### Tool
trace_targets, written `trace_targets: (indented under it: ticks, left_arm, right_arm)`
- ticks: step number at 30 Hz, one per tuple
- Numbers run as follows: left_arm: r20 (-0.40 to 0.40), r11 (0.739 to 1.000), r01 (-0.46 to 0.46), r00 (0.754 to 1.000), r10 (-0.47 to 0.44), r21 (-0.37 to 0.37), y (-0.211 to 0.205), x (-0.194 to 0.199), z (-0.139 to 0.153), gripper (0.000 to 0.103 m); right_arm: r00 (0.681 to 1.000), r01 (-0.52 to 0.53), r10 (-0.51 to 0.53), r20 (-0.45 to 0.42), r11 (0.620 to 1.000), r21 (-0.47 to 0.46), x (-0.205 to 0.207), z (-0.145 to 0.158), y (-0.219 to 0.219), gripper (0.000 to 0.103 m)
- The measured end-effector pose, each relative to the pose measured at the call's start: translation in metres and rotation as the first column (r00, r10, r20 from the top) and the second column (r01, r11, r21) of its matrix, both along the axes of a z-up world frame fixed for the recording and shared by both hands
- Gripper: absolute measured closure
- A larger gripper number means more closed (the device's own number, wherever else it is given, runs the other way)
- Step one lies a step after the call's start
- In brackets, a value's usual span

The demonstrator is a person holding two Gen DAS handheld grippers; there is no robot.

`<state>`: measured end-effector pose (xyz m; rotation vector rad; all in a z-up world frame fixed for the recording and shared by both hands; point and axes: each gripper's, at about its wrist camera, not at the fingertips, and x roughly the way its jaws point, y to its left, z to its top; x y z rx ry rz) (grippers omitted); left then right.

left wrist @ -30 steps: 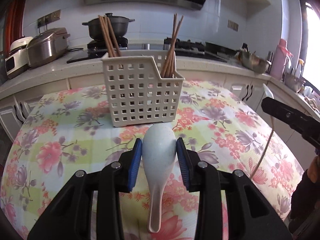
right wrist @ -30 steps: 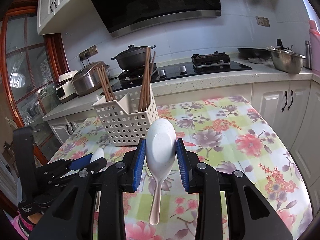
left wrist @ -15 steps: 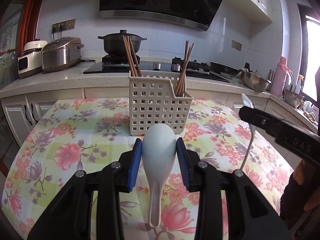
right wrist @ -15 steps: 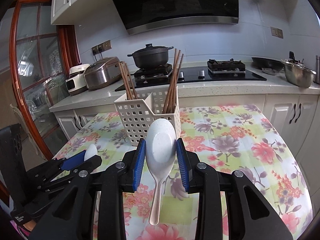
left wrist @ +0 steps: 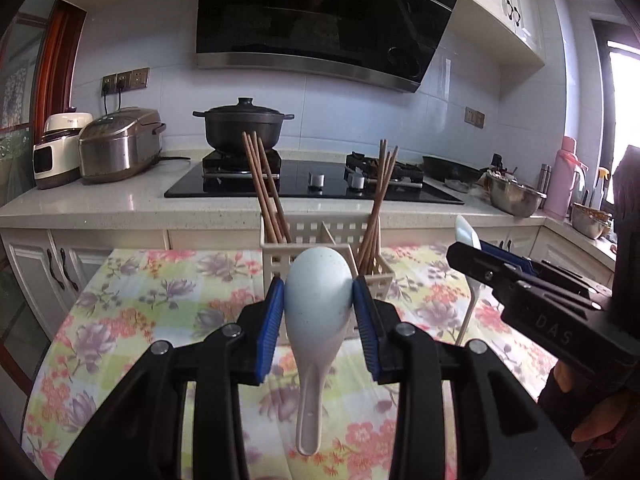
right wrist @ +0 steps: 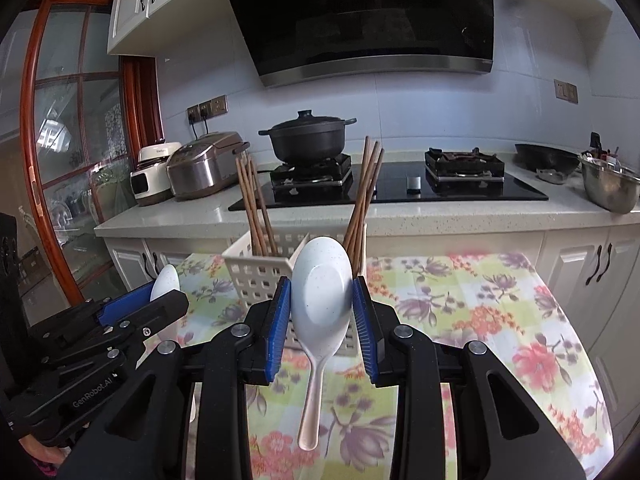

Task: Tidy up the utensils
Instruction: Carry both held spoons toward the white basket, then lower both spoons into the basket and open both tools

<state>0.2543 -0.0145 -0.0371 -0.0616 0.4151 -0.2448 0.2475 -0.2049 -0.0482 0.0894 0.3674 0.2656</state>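
My left gripper (left wrist: 319, 300) is shut on a pale blue soup spoon (left wrist: 318, 300), bowl up and handle hanging down, just in front of the white slotted utensil basket (left wrist: 376, 276). My right gripper (right wrist: 322, 304) is shut on a second pale blue spoon (right wrist: 322, 300), also held upright before the basket (right wrist: 256, 276). The basket holds brown chopsticks in its left (left wrist: 264, 192) and right (left wrist: 378, 200) compartments. Each gripper shows in the other's view: the right one (left wrist: 472, 248) and the left one (right wrist: 168, 292).
The basket stands on a floral tablecloth (left wrist: 160, 292) on a table. Behind is a kitchen counter (right wrist: 440, 216) with a black pot (left wrist: 242, 128) on the stove, a rice cooker (left wrist: 118, 144) and steel bowls (right wrist: 608, 184).
Both grippers have tilted upward and lowered with their spoons. The basket now sits lower in both views and is partly hidden behind the spoons. The grips have not changed.
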Motion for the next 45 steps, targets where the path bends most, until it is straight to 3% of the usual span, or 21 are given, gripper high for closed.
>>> trace_targets:
  ticks: [14, 20, 24, 32, 39, 45]
  left_arm:
    - [0.101, 1.000, -0.014, 0.995, 0.016, -0.023, -0.004, 0.072, 0.082, 0.069]
    - [0.135, 0.999, -0.024, 0.990, 0.028, -0.029, -0.008, 0.111, 0.101, 0.069]
    - [0.139, 0.998, -0.030, 0.990, 0.037, -0.050, -0.005, 0.135, 0.099, 0.069]
    - [0.087, 0.996, -0.054, 0.994, 0.060, -0.070, 0.001, 0.160, 0.067, 0.068]
    - [0.055, 0.994, -0.081, 0.995, 0.085, -0.070, 0.009, 0.157, 0.044, 0.068]
    - [0.061, 0.992, -0.104, 0.992, 0.108, -0.067, 0.022, 0.136, 0.047, 0.068]
  right_arm:
    - [0.999, 0.015, -0.016, 0.048, 0.999, 0.031, 0.081, 0.048, -0.001, 0.072]
    - [0.998, 0.006, -0.009, 0.064, 0.999, 0.039, 0.111, 0.049, 0.003, 0.072]
    - [0.995, -0.009, 0.007, 0.095, 1.000, 0.028, 0.120, 0.041, 0.009, 0.072]
    - [0.994, -0.018, 0.015, 0.105, 0.999, 0.027, 0.126, 0.019, 0.011, 0.072]
    - [0.997, -0.017, 0.014, 0.076, 0.999, 0.034, 0.122, 0.010, 0.006, 0.071]
    - [0.996, -0.020, 0.017, 0.091, 0.999, 0.033, 0.101, 0.023, -0.001, 0.070]
